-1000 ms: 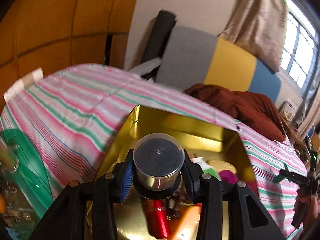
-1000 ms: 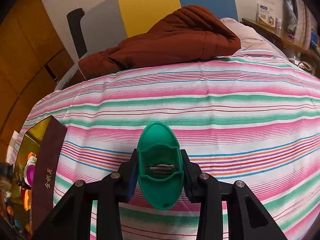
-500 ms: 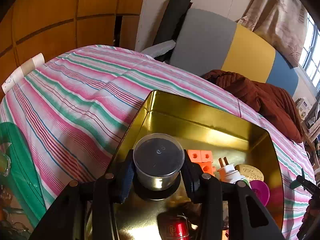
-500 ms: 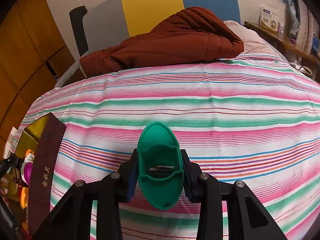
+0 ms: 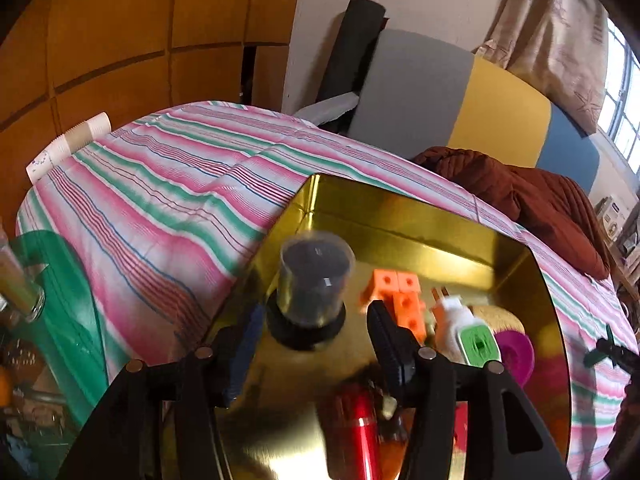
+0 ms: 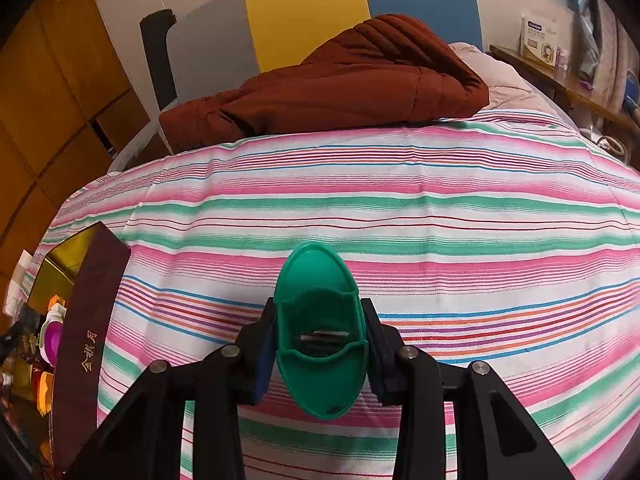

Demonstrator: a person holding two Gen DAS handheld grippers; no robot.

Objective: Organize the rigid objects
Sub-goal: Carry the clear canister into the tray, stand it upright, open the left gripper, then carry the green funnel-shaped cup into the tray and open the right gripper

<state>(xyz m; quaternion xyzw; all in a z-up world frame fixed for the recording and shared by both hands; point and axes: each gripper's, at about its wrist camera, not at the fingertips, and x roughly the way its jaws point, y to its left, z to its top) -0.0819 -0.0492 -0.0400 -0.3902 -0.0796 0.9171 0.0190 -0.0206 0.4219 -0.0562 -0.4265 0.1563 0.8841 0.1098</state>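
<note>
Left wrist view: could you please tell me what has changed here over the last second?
The left hand-held gripper has opened and let go of the clear jar, which now stands in the gold tray. The right hand-held gripper still clamps the green clip over the striped bedspread.

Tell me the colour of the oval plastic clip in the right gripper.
Green; right wrist view.

Brown quilted jacket [image 6: 340, 80] on striped bedspread [image 6: 440, 216] (pink-green)

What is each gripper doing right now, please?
Left gripper: open, fingers apart beside the clear cylindrical container in the gold tin.
Right gripper: closed on the green clip.
</note>
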